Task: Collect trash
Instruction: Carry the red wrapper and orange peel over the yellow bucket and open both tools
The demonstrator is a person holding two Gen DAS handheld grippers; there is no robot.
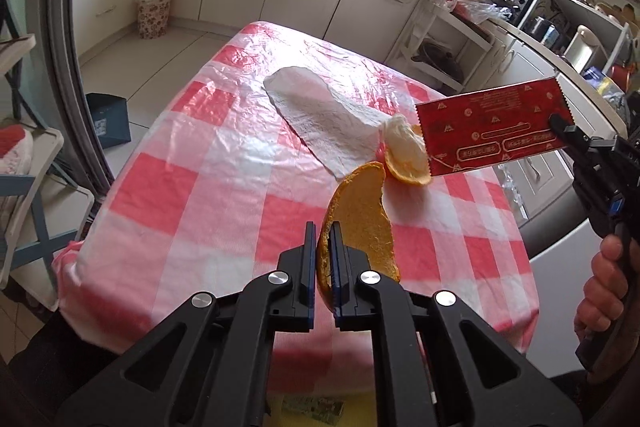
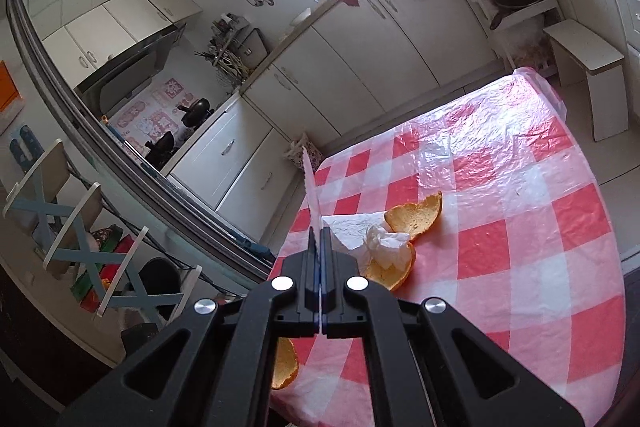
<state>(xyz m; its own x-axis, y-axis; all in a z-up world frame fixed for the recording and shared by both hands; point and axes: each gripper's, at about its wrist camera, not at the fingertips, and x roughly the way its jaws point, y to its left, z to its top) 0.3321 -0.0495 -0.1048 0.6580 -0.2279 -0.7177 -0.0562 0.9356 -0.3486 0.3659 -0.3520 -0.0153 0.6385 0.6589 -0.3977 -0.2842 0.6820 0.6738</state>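
Only my left camera shows the red wrapper (image 1: 490, 129) flat, at two o'clock, pinched in my right gripper (image 1: 560, 125); my left gripper (image 1: 324, 239) clamps curled orange peel (image 1: 360, 223).

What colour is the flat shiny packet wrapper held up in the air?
Red, with small white printing, on the flat foil wrapper. It shows best in the left wrist view.

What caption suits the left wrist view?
Left gripper pinching orange peel while right gripper lifts a red wrapper above the checked table.
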